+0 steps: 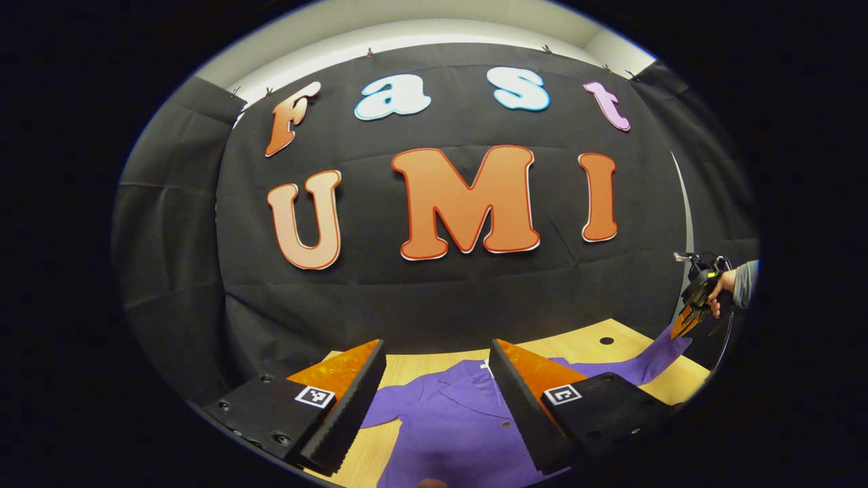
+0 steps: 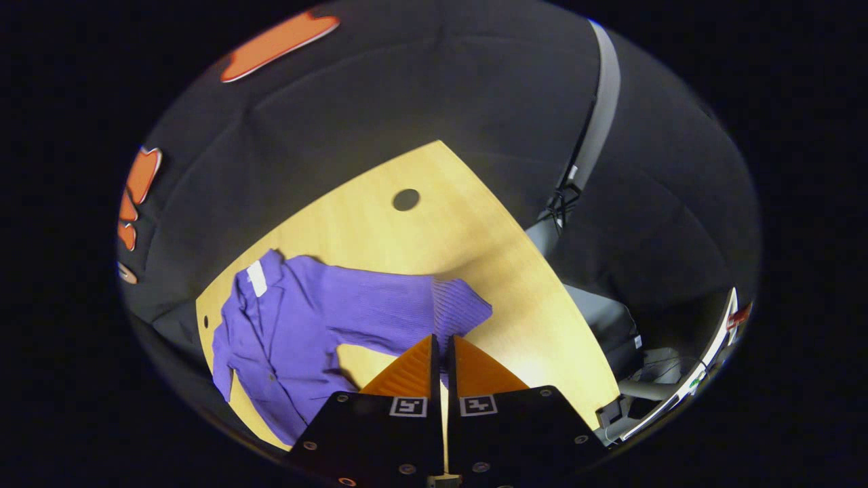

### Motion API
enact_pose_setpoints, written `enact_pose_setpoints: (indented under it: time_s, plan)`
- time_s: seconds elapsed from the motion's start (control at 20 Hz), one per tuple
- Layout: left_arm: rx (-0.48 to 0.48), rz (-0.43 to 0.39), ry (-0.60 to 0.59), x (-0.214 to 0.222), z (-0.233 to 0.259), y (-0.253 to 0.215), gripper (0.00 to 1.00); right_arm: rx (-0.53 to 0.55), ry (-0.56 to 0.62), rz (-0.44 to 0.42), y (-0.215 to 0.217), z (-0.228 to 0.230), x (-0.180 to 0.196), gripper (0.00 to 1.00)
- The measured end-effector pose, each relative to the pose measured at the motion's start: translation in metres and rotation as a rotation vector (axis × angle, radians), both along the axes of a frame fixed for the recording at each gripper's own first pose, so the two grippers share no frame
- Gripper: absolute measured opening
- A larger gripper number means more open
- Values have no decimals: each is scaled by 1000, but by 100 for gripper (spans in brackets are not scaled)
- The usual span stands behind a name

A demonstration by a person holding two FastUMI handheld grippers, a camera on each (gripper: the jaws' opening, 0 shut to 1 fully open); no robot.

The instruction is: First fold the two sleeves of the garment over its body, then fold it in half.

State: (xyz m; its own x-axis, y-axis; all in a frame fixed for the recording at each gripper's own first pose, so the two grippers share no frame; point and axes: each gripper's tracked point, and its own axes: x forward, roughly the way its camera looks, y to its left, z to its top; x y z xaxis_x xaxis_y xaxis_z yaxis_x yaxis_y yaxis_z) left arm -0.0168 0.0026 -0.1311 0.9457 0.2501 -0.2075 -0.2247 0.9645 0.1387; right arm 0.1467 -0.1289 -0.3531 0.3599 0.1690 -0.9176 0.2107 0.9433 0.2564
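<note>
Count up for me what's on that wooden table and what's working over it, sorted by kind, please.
Purple button-front knit garment: 1
Light wooden table with a round hole: 1
Hand-held two-finger grippers: 2, the left gripper with jaws open above the garment, the right gripper with jaws closed on the sleeve cuff
Total: 4

Bare table (image 2: 420,237) beyond the sleeve (image 2: 407,308)

Left gripper view: low over near table (image 1: 583,347) edge, faces level toward booth wall (image 1: 434,285); purple garment (image 1: 454,420) close at 6 o'clock. Right gripper view: raised, tilted down, close on sleeve cuff (image 2: 461,308) at 6 o'clock. Shared: garment, table, hole (image 2: 405,199) in tabletop; right gripper (image 1: 683,324) far at 3 o'clock in left gripper view.
</note>
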Motion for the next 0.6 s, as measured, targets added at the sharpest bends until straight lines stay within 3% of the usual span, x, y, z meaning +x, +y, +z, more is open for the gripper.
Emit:
enact_pose_setpoints:
  time_s: [0.05, 0.1, 0.6]
  plan:
    - [0, 8, 8, -2, -4, 11, 100, 2, -16, 23, 16, 12, 4, 3]
    - [0, 14, 14, -6, -6, 23, 96, 1, -32, 42, 31, 23, 8, 3]
    - [-23, 121, 25, -37, -16, 143, 96, 17, -166, 239, 204, 115, 39, 3]
